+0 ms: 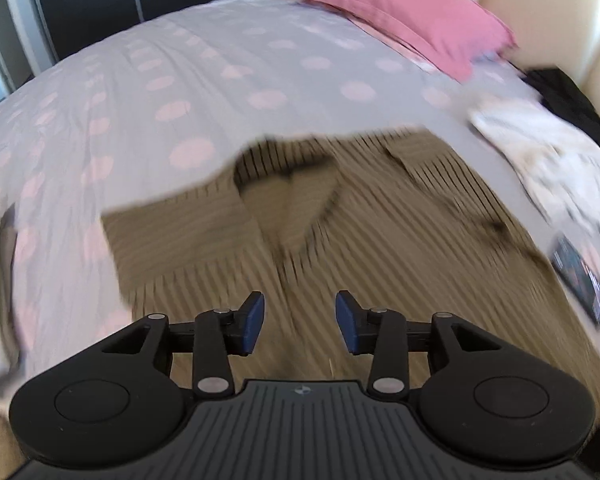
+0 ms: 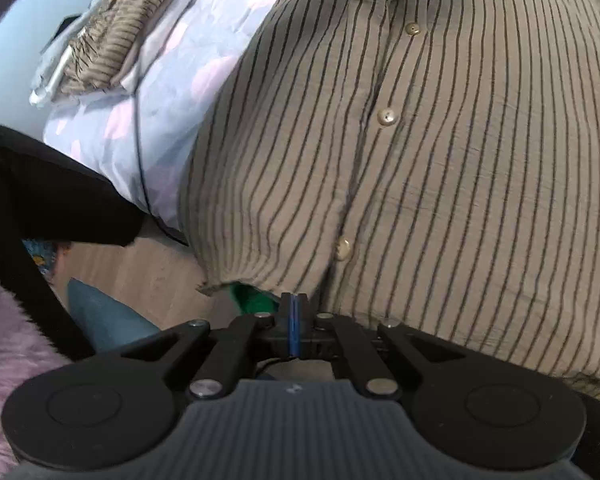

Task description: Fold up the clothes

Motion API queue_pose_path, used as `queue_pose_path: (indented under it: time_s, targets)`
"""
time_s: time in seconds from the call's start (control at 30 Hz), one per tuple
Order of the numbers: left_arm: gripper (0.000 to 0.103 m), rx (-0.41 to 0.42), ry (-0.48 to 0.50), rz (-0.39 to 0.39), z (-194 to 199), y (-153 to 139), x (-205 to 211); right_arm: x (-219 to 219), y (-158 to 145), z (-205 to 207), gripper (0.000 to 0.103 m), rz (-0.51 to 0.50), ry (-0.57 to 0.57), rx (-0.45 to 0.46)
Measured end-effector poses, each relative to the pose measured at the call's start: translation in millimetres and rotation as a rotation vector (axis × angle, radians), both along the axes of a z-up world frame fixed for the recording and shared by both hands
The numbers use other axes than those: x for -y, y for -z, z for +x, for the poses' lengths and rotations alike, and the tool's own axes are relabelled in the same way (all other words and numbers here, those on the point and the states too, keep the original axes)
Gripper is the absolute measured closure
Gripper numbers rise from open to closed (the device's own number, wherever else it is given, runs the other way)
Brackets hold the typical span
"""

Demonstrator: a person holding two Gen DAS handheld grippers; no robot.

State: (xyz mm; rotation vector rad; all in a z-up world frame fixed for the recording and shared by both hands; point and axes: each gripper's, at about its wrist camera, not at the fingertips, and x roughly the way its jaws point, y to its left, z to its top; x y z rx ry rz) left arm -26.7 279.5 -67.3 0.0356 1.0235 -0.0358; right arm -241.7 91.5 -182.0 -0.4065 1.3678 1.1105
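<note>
My left claw (image 1: 300, 322) hangs released above the striped shirt (image 1: 380, 240) on the bed (image 1: 180, 80), my right claw (image 2: 295, 320) clenched at its hem.

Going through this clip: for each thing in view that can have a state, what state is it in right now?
Striped shirt: spread on the bed, buttoned, hem hanging over the edge.
Left gripper: open, nothing between its pads.
Right gripper: shut at the shirt's hem; whether it pinches cloth is unclear.
Pink pillow: lying at the head of the bed.
White garment: crumpled, unfolded.
Second striped garment: folded on a pile.
</note>
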Motion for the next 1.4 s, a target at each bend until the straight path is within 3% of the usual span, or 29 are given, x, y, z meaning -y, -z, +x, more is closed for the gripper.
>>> queue_pose_path:
  time_s: [0.17, 0.37, 0.43, 0.5, 0.63, 0.77, 0.93, 1.13, 1.23, 1.27, 1.3, 1.33, 1.4]
  targets:
    - [0.066, -0.062, 0.007, -0.006, -86, 6, 6, 2, 11, -7, 0.102, -0.056, -0.025, 0.032]
    - [0.066, -0.112, -0.088, 0.005, -163, 23, 5, 9, 3, 4, 0.094, -0.009, 0.053, 0.065]
    - [0.066, -0.123, -0.115, 0.004, -184, 28, 7, 13, -1, 12, 0.068, 0.025, 0.108, 0.072]
    - [0.065, -0.129, -0.106, -0.002, -203, 33, 12, 17, -6, 19, 0.064, 0.057, 0.150, 0.082]
    - [0.062, -0.138, -0.040, -0.025, -229, 44, 33, 19, -5, 25, 0.064, 0.078, 0.193, 0.075]
    - [0.061, -0.167, 0.085, -0.019, -254, 60, 63, 17, -1, 17, 0.064, 0.074, 0.132, 0.068]
    - [0.059, -0.222, 0.287, 0.026, -276, 81, 103, 11, 4, -8, 0.065, 0.067, 0.014, 0.081]
    - [0.059, -0.249, 0.379, 0.143, -288, 106, 132, -4, 10, -25, 0.065, 0.039, -0.079, 0.180]
    - [0.070, -0.239, 0.418, 0.213, -288, 115, 146, -8, 12, -33, 0.065, 0.033, -0.093, 0.261]
    - [0.085, -0.246, 0.420, 0.228, -289, 117, 148, -8, 11, -35, 0.066, 0.040, -0.094, 0.293]
    - [0.097, -0.256, 0.413, 0.222, -288, 117, 146, -8, 10, -37, 0.071, 0.047, -0.095, 0.325]
    - [0.100, -0.265, 0.406, 0.214, -288, 116, 143, -6, 7, -37, 0.081, 0.063, -0.093, 0.351]
    - [0.103, -0.264, 0.381, 0.192, -289, 110, 136, -2, -1, -37, 0.088, 0.104, -0.082, 0.377]
